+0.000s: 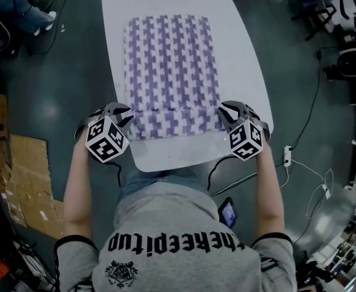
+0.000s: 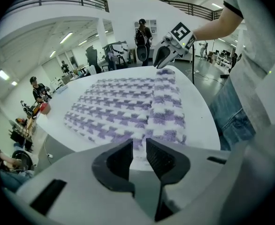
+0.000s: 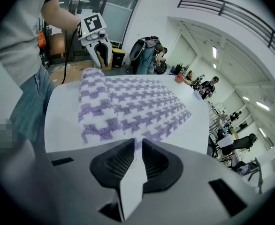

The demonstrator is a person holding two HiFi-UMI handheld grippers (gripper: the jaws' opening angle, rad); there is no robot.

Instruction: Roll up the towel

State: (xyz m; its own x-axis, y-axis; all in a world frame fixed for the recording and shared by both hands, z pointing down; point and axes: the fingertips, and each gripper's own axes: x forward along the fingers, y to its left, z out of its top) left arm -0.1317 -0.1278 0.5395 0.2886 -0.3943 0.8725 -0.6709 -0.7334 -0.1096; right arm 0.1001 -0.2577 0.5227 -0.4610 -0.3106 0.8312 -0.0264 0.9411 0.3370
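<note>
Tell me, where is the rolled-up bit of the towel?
In the head view, the rolled bit lies at the near end of the towel, close to the near edge of the white table, between the left tool and the right tool.

A white table (image 1: 242,53) with a rounded near edge carries one purple-and-white patterned towel (image 1: 172,59). The towel lies flat along the table's middle, and its near end is rolled into a thick band lying crosswise, just short of the near edge.
</note>
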